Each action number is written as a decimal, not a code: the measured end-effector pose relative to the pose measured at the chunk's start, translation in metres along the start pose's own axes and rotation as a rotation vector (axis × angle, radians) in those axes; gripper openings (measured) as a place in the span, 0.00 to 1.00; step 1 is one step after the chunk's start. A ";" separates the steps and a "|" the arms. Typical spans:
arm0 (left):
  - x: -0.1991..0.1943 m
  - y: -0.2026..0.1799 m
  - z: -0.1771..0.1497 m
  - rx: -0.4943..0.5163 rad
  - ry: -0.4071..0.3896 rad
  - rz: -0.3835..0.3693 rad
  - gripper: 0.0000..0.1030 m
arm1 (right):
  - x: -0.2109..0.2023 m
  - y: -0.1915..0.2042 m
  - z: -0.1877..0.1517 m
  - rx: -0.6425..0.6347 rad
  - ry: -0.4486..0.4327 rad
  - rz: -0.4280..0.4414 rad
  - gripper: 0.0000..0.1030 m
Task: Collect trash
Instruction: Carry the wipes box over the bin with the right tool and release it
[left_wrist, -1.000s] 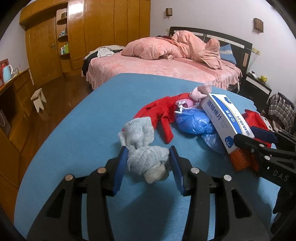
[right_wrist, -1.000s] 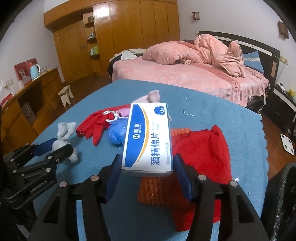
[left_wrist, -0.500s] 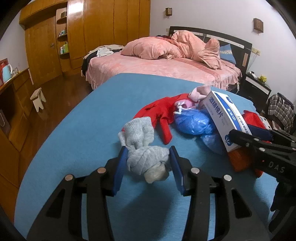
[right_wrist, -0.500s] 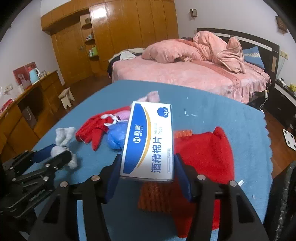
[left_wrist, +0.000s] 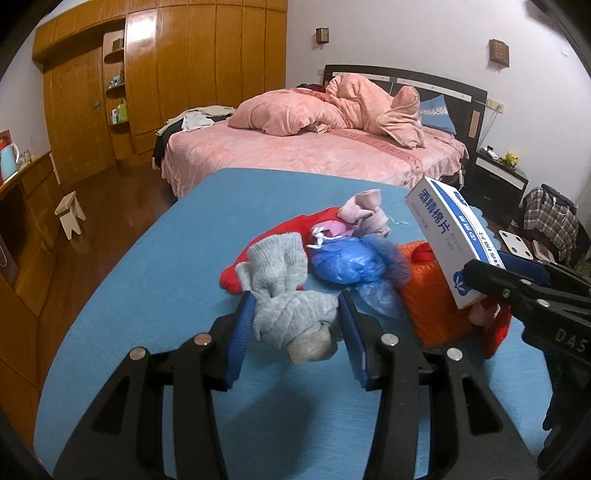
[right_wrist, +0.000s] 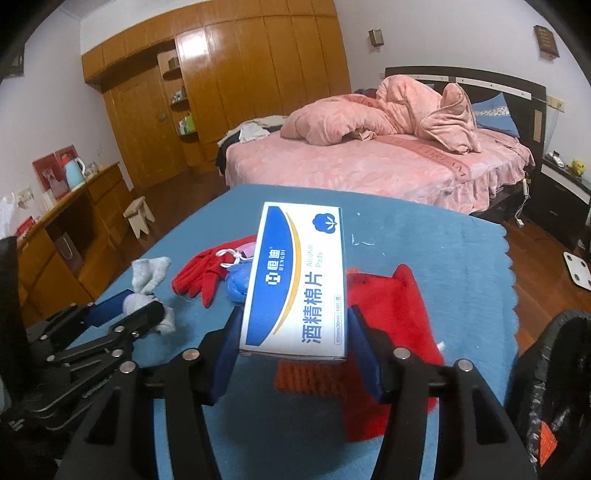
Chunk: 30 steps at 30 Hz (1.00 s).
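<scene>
The right gripper (right_wrist: 293, 341) clamps the box (right_wrist: 297, 280) between its fingers, above the cloth (right_wrist: 436, 251). The left gripper (left_wrist: 295, 325) pinches the grey sock (left_wrist: 291, 314) between its pads.

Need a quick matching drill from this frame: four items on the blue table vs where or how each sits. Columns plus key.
1. grey sock bundle
2. alcohol pads box
3. red glove
4. black bin bag

A. lying flat on the blue table
B. in the left claw
C. at the table's right edge
D. in the right claw

Pairs: 1-B, 2-D, 3-A, 4-C
</scene>
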<state>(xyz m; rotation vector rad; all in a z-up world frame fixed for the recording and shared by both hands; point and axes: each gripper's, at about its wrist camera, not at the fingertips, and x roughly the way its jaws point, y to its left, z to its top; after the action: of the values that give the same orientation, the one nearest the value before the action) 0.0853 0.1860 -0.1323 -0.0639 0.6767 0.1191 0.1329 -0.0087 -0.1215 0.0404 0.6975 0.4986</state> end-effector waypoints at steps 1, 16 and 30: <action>-0.002 -0.001 -0.001 0.003 -0.003 -0.003 0.43 | -0.004 -0.001 -0.001 0.004 -0.005 0.006 0.54; -0.004 -0.033 -0.009 0.044 0.021 -0.047 0.43 | -0.013 -0.022 -0.032 0.013 0.055 0.000 0.55; 0.000 -0.021 -0.024 0.048 0.057 -0.029 0.44 | -0.030 -0.015 -0.044 -0.007 0.037 0.004 0.77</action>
<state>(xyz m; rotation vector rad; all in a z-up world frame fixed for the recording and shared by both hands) 0.0732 0.1631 -0.1508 -0.0313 0.7348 0.0739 0.0922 -0.0411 -0.1406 0.0266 0.7321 0.5067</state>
